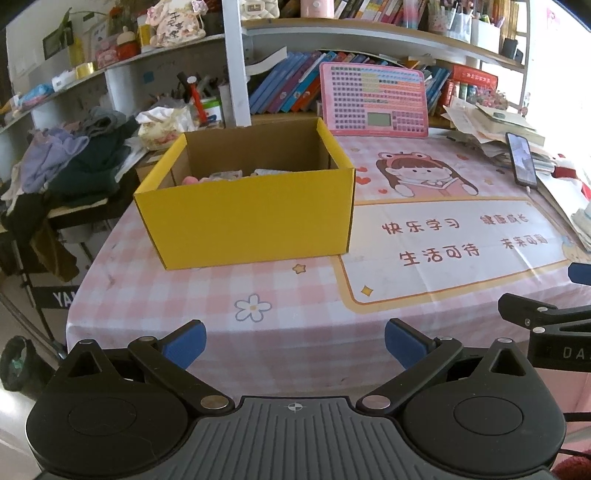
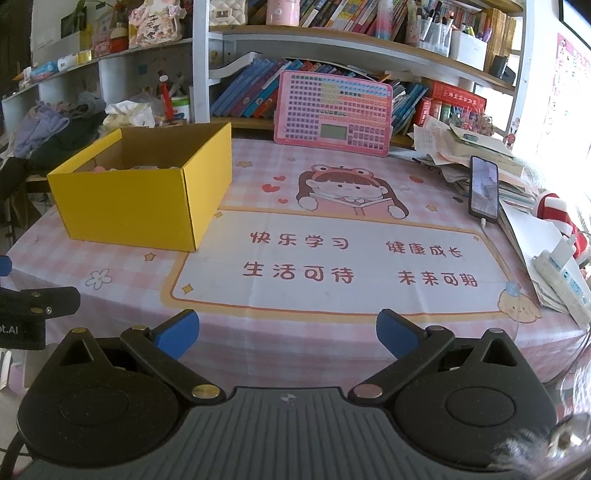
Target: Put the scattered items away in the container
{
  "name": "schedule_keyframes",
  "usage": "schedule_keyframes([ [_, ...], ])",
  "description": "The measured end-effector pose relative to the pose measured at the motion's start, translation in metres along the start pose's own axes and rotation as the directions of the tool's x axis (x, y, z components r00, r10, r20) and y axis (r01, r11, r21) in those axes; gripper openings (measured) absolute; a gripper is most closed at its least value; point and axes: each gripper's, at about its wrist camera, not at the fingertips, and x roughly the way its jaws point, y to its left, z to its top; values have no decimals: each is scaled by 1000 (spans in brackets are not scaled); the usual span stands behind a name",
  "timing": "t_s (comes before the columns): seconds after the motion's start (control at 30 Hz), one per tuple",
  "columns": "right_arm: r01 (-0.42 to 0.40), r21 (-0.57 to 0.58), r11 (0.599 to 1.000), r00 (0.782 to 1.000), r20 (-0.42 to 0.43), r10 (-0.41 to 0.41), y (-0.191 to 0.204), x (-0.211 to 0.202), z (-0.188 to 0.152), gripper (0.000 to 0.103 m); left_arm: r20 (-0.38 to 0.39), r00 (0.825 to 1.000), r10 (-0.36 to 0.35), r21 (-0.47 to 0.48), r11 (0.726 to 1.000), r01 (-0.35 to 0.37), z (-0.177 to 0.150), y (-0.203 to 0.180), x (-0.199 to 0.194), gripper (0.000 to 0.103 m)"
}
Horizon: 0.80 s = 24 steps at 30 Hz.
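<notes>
A pink checked cloth (image 1: 280,295) covers the table, printed with a cartoon girl (image 2: 347,192) and a white panel of red characters. On it stands the box (image 1: 243,218), yellow outside and plain brown inside, open at the top; everything else is placed from this box. Shelves (image 2: 332,33) packed with books and pen pots run behind the box and to its right. A heap of clothes (image 1: 70,162) lies off the table to the left of the box. A pink keypad board (image 1: 375,99) leans upright against the books, behind the box and just right of its far corner. A stack of papers (image 2: 476,155) sits well to the right of the box at the cloth's edge, and a phone (image 2: 484,190) with its screen lit leans against that stack. Inside the box, low against the near wall, a few small pale and pink items (image 1: 218,177) show; what they are cannot be told. The left gripper (image 1: 294,345) hangs in front of the box, near the table's front edge, its blue fingers spread wide with nothing between them. The right gripper (image 2: 287,334) hangs in front and to the right of the box, over the white panel's near edge, likewise spread wide and holding nothing.
</notes>
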Motion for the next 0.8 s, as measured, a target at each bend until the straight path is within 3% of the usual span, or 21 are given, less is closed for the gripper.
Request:
schedule_keyframes([
  [0.8, 4, 2, 1000, 1000, -3, -4, 1, 1, 1, 103, -22, 1000, -15, -13, 1000, 14, 0, 5, 2, 103],
])
